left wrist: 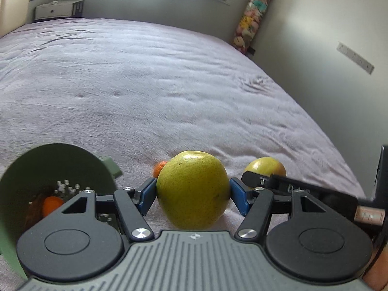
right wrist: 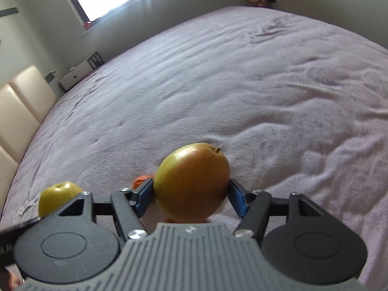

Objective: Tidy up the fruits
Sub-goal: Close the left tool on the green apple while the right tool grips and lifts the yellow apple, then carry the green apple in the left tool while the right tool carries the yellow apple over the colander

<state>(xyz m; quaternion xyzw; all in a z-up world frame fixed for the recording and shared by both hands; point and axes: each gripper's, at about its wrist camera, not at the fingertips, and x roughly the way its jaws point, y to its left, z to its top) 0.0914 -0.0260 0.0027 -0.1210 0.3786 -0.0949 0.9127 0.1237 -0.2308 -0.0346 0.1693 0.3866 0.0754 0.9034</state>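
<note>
Looking along the left gripper (left wrist: 193, 192), the blue pads (left wrist: 147, 195) press on either side of a big yellow-green pear (left wrist: 192, 190), which fills the gap between the widely spread jaws and sits at the six o'clock part of the view. At eight o'clock stands a green colander (left wrist: 65, 162) tipped toward the camera, with an orange fruit (left wrist: 51, 205) lying inside near its perforated bottom. Just past the pear's left shoulder, toward ten o'clock of it, a small orange thing (left wrist: 160, 166) peeks out, blurred. At three o'clock of the pear the right gripper's black finger (left wrist: 254, 179) crosses in front of a second yellowish fruit. All of this is above or on a lilac bedspread (left wrist: 169, 84) that runs to twelve o'clock, where a white cabinet (left wrist: 54, 9) and a stack of plush toys (left wrist: 252, 19) stand against the wall.

Turning to the right wrist view, the right gripper (right wrist: 191, 192) clamps a russet-brown pear (right wrist: 192, 181) between its blue pads (right wrist: 236, 198), stem pointing to one o'clock; the jaws stand at a middling spread. The fruit is dead centre, low in the frame. At nine o'clock of it the yellow-green pear (right wrist: 58, 197) shows beside black gripper parts. An orange scrap (right wrist: 141, 180) lies behind the left pad, too blurred to tell. The bedspread (right wrist: 242, 84) fills the rest, with a beige headboard (right wrist: 17, 118) at nine o'clock.
</note>
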